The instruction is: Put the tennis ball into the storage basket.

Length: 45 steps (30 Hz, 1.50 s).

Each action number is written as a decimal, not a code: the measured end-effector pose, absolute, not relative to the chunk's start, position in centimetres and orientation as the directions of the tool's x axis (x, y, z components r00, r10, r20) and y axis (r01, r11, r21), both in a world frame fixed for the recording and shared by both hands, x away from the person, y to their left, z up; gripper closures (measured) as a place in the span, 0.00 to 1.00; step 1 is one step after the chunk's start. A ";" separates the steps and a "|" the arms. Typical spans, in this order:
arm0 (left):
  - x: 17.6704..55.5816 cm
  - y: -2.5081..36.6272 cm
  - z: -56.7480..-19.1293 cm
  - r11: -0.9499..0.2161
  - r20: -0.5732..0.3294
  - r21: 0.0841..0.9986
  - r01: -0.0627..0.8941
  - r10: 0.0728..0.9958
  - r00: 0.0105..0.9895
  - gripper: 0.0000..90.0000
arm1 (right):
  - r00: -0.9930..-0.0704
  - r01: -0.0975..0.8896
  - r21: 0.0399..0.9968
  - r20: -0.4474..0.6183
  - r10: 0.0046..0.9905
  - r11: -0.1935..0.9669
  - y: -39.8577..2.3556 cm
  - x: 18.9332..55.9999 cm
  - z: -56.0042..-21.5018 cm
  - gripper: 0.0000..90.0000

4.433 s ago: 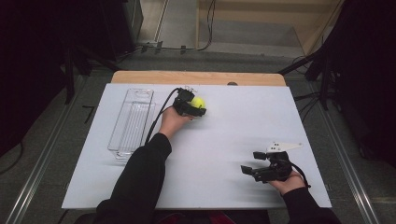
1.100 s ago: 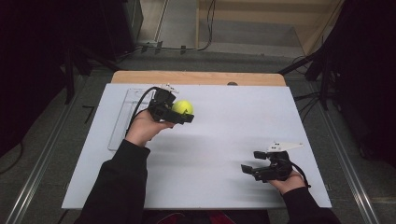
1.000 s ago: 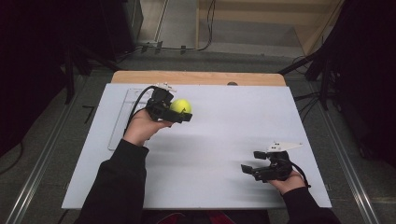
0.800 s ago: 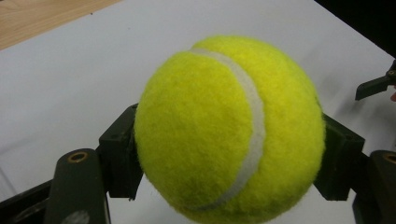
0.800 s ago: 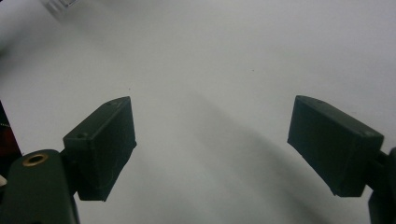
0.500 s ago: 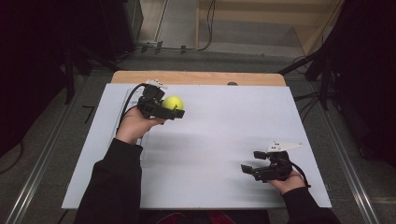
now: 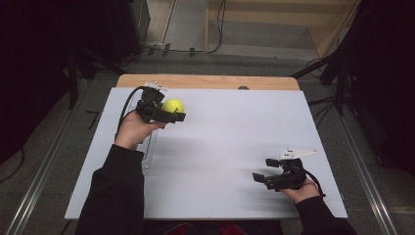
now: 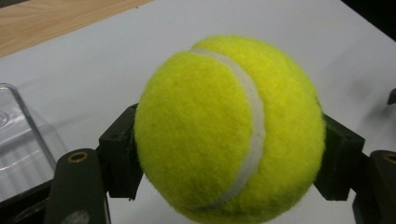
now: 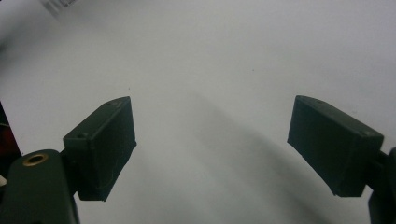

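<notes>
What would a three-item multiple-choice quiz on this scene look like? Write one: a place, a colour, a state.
1. Where is the tennis ball?
A. between the left gripper's jaws
B. loose on the white table top
C. inside the clear tray

2. What colour is the ball's seam?
A. black
B. white
C. red

3. How does the right gripper stand?
A. shut on the ball
B. shut on nothing
C. open, with nothing in it

Answers: 1 A, the left gripper has a black jaw pressing on each side of the ball. 2 B, a white band curves across the yellow felt. 3 C, the right gripper view shows bare table between its parted jaws.

yellow-green tennis ball [image 8: 229, 130] with white seam, white table [image 7: 235, 147], black jaws.
</notes>
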State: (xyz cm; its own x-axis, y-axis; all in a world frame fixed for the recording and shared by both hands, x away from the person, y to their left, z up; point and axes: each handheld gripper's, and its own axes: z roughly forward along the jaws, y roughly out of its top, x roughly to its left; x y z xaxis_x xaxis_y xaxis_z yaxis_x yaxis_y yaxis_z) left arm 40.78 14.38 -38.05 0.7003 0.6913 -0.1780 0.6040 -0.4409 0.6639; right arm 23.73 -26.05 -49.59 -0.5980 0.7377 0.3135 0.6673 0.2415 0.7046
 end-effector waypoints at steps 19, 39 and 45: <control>41.6 17.4 -38.5 -0.376 -0.191 0.662 0.649 0.752 0.631 0.29 | -0.596 0.669 0.703 0.315 0.738 0.240 -26.0 23.8 -49.6 0.15; 41.6 20.6 -38.5 -0.305 -0.191 0.669 0.678 0.811 0.553 0.29 | -0.602 0.664 0.707 0.311 0.736 0.243 -25.8 24.3 -49.6 0.15; 41.3 21.7 -38.6 -0.283 -0.192 0.670 0.686 0.827 0.529 0.29 | -0.615 0.658 0.708 0.308 0.726 0.257 -25.4 24.6 -49.6 0.15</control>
